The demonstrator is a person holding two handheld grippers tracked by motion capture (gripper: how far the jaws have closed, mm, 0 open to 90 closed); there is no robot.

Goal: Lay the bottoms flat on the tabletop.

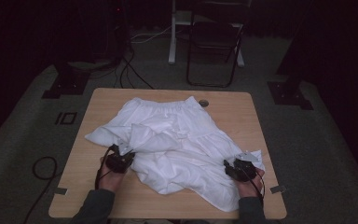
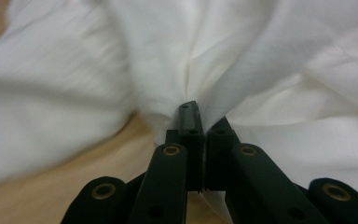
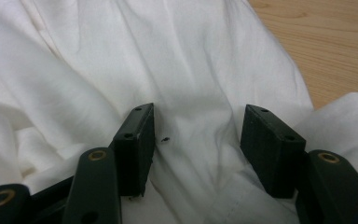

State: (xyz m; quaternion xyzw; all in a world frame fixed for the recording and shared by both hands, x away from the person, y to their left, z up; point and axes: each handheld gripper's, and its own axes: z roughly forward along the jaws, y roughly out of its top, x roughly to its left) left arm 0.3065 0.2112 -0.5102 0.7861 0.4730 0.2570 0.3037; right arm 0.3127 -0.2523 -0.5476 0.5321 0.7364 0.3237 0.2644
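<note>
So there's a crumpled white garment (image 1: 177,140) spread across the middle of the wooden surface (image 1: 233,105). The left gripper (image 2: 201,122) has its fingers pinched tight on a fold of it, while the right gripper (image 3: 196,140) sits over the cloth's near right edge, fingers spread wide.

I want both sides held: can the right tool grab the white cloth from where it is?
Probably yes: the right tool is open with the white cloth lying right between its jaws, nothing in the way.
</note>
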